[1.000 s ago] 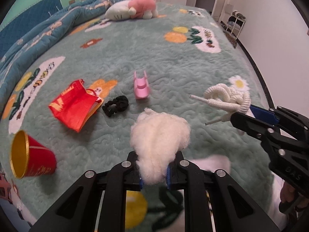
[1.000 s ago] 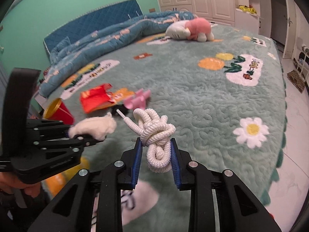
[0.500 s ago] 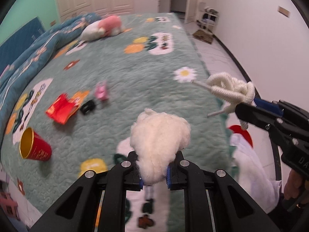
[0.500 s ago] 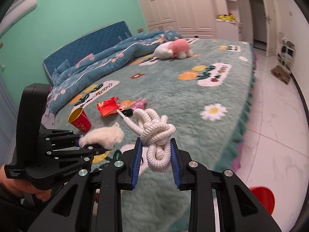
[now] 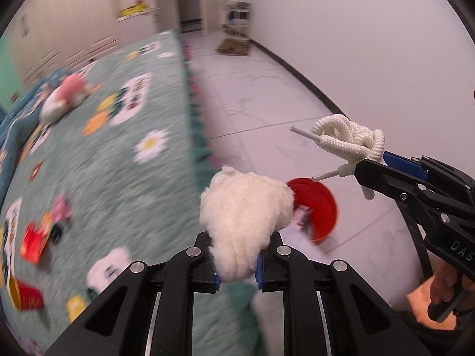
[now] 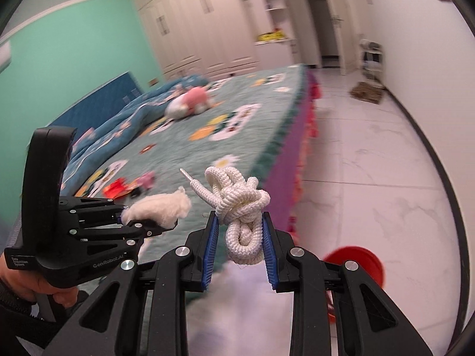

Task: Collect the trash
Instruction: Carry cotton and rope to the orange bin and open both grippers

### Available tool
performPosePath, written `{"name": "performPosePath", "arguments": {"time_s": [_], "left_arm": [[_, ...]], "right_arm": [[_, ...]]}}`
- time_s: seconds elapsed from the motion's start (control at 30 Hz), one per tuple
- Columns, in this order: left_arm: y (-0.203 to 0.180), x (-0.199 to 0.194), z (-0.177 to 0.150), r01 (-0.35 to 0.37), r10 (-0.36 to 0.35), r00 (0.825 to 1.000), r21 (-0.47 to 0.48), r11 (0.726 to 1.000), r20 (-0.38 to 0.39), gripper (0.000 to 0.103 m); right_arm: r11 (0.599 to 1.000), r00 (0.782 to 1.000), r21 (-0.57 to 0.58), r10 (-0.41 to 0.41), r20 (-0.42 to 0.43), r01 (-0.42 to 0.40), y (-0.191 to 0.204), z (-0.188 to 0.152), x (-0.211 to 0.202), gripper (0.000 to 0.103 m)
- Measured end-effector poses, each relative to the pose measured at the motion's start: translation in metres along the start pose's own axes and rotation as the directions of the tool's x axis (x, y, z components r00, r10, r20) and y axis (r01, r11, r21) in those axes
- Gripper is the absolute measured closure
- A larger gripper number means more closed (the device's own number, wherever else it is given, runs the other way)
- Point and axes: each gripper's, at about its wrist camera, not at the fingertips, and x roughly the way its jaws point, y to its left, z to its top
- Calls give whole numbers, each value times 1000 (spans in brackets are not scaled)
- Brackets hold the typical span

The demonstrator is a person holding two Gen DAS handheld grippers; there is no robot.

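On the bed (image 5: 112,178), at the left of the left wrist view, lay a red cup (image 5: 25,296), a red wrapper (image 5: 34,241), a small black thing (image 5: 56,233) just beside it and a pink thing (image 5: 61,209), all blurred. A pink-and-white plush toy (image 5: 66,96) lay farther back.

The left hand-held gripper (image 5: 237,267) was clenched on a wad of white stuffing (image 5: 246,213), which bulged above its blue pads. In the right wrist view the same gripper (image 6: 148,221) reached in from the left, a hand (image 6: 35,287) on its handle.

Behind the stuffing, a red bin (image 5: 319,207) stood on the white floor (image 5: 267,103) near the bed's edge, with some printed packet in it.

The right hand-held gripper (image 6: 240,237) gripped a knotted white rope (image 6: 240,207) between its blue pads, one stiff rope end sticking up to the left. In the left wrist view this gripper (image 5: 374,164) came in from the right and held the rope (image 5: 350,141) in the air above the bin.
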Motion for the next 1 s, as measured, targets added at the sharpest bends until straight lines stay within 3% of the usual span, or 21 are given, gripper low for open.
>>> {"name": "performPosePath", "arguments": {"time_s": [0.23, 0.47, 0.73, 1.0], "left_arm": [[-70, 41, 32, 107, -101, 994, 138, 985, -46, 85], [-108, 97, 50, 202, -182, 974, 158, 967, -131, 85], [-121, 164, 56, 200, -161, 960, 156, 967, -230, 85], [-133, 204, 60, 191, -142, 946, 147, 971, -292, 84]], "right_arm": [[984, 991, 121, -131, 0, 130, -79, -15, -25, 74], [954, 975, 204, -210, -71, 220, -141, -40, -8, 74], [928, 966, 278, -218, -137, 249, -186, -62, 30, 74], [910, 956, 314, -215, -200, 271, -212, -71, 74, 74]]}}
